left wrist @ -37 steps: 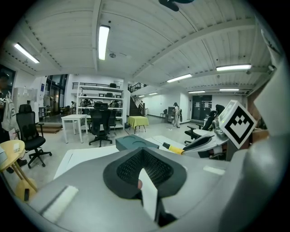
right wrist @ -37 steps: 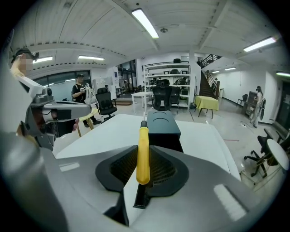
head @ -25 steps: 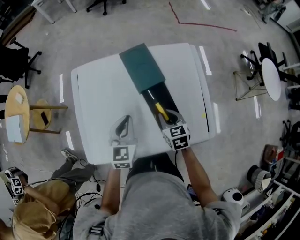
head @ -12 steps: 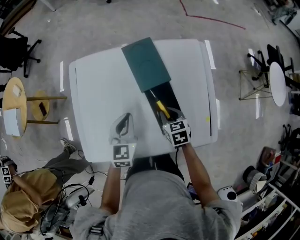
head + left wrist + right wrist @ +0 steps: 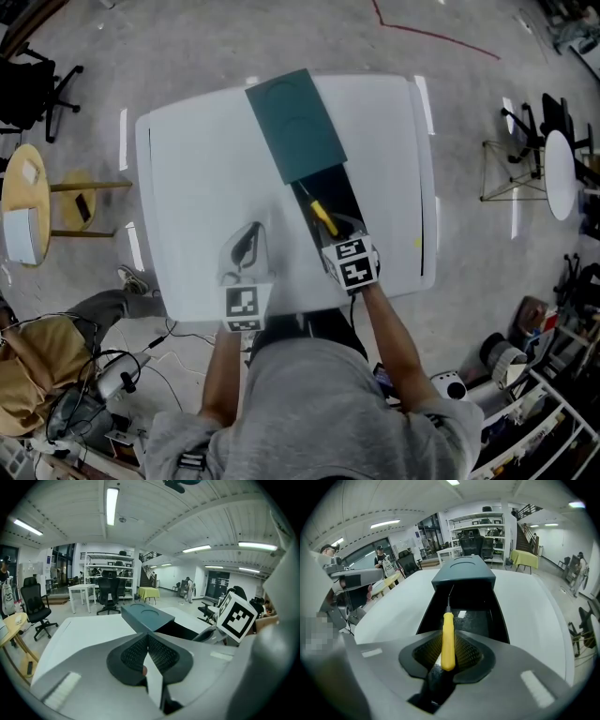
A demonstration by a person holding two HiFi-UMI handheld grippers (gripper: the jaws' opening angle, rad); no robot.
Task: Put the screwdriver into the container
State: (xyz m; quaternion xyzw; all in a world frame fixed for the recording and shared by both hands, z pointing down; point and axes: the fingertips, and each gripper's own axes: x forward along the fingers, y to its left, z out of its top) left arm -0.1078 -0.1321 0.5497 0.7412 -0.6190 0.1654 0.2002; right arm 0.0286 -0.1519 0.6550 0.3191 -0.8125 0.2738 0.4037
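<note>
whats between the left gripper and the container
Only bare white table. In the head view nothing lies between the left gripper and the container; the left gripper view shows the same.

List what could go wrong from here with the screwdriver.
1. The screwdriver points at the teal lid at the far end of the container; pushed forward, its tip may jam there.
2. The right tongs grip only the yellow handle, so it might slip or swing.
3. Released too near the rim, it could land on the table.
</note>
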